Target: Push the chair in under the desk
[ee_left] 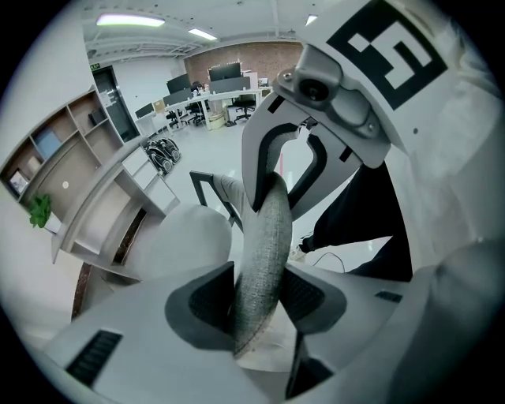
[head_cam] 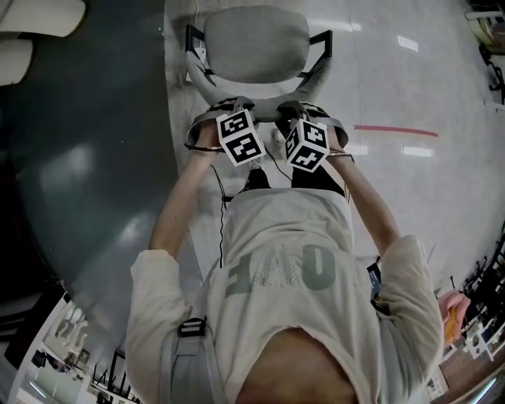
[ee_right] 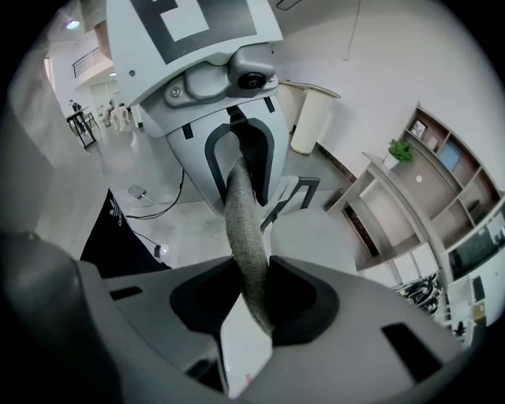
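Observation:
The office chair has a grey seat (head_cam: 256, 43) and black armrests, and stands on the pale floor just right of the dark rounded desk (head_cam: 79, 173). Its grey fabric backrest edge (head_cam: 262, 108) faces me. My left gripper (head_cam: 227, 106) is shut on that edge, the fabric (ee_left: 264, 252) squeezed between its pads. A little to the right, my right gripper (head_cam: 304, 109) is shut on the same edge (ee_right: 245, 237). The two grippers face each other along the rim. In the left gripper view the seat (ee_left: 185, 237) shows beyond the jaws.
A red tape line (head_cam: 394, 130) marks the floor right of the chair. Open shelving (ee_left: 87, 181) stands along the wall, also seen in the right gripper view (ee_right: 426, 197). A thin cable (ee_right: 150, 197) lies on the floor by my feet. White rounded furniture (head_cam: 31, 24) sits beyond the desk.

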Demonstrator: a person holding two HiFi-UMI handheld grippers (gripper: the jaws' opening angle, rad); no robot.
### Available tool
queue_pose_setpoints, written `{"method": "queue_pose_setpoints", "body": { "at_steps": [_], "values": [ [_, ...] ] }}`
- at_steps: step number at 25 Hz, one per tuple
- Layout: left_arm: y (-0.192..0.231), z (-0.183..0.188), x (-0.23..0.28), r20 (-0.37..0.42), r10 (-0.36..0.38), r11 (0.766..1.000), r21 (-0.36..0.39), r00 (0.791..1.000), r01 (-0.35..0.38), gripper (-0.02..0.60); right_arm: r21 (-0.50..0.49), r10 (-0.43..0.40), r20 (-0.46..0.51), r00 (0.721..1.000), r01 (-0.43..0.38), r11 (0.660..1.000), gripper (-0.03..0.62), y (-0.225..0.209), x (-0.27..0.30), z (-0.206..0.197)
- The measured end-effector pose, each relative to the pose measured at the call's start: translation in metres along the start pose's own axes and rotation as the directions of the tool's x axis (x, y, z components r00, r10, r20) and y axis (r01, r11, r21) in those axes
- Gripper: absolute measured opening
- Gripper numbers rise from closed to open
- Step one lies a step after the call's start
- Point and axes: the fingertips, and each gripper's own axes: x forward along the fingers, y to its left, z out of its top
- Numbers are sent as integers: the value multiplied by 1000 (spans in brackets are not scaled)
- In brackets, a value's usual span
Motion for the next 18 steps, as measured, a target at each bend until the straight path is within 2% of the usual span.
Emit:
{"method": "queue_pose_setpoints", "body": {
  "at_steps": [7,12,18],
  "values": [
    [43,10,-8,18,29,1000,-5,999,-29,175,-2,-36,10,999,36,999,109,-41,1,14],
    [62,17,-8,37,16,1000,19,999,-16,175,11,-45,6,999,45,999,109,-62,2,19],
    [82,21,3,18,10,1000,17,1000,-10,175,18,-50,0,999,50,999,110,-83,12,15]
  ]
}}
